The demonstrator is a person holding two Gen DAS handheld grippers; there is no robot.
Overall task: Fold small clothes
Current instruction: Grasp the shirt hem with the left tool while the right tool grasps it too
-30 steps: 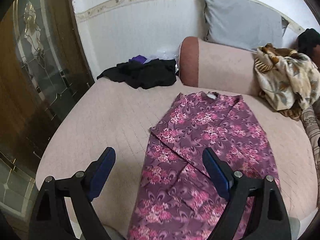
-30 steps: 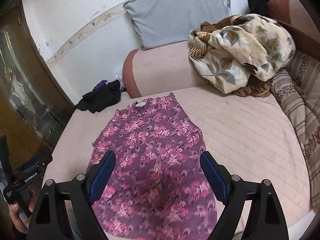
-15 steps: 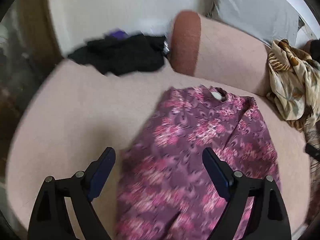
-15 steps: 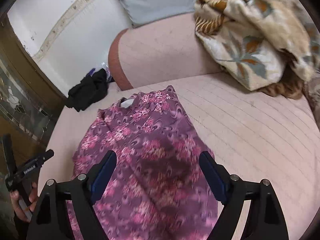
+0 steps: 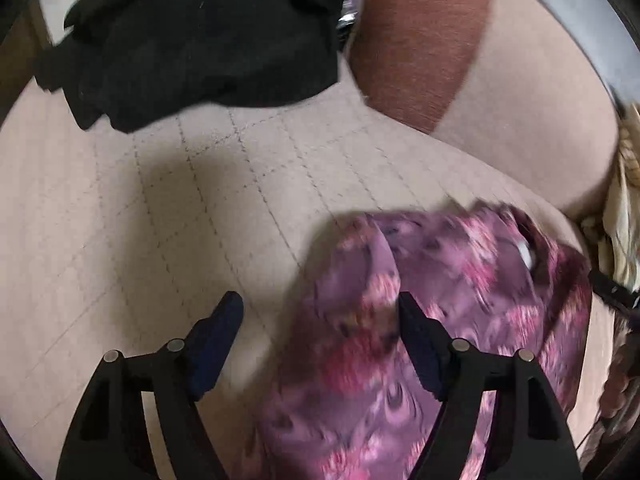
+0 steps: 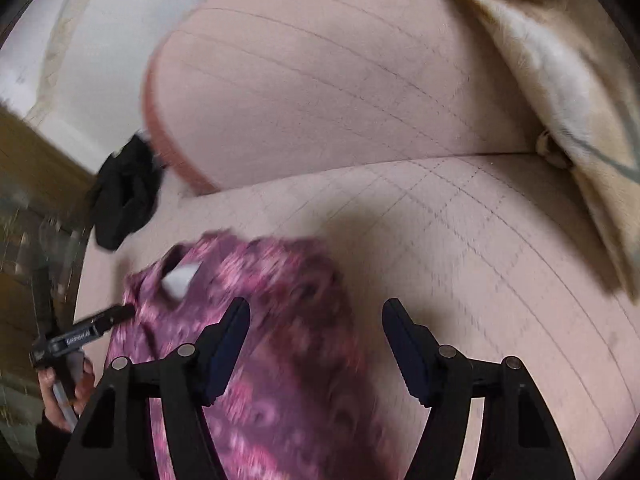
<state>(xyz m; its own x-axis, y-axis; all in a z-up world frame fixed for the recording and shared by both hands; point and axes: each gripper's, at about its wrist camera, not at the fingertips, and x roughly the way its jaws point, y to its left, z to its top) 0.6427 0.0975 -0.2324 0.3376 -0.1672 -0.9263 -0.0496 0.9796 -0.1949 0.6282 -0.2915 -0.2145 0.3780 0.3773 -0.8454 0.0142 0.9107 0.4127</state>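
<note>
Quilted pink sofa seat (image 5: 160, 220) under floral garment (image 5: 460, 300), both hand-held grippers (image 5: 320, 312) (image 6: 316, 312) spread apart.

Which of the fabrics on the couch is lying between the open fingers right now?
The purple floral garment: its top edges sit between both grippers' open fingers. The black clothes pile lies far back by the armrest, and the beige floral blanket is heaped at the right.
</note>
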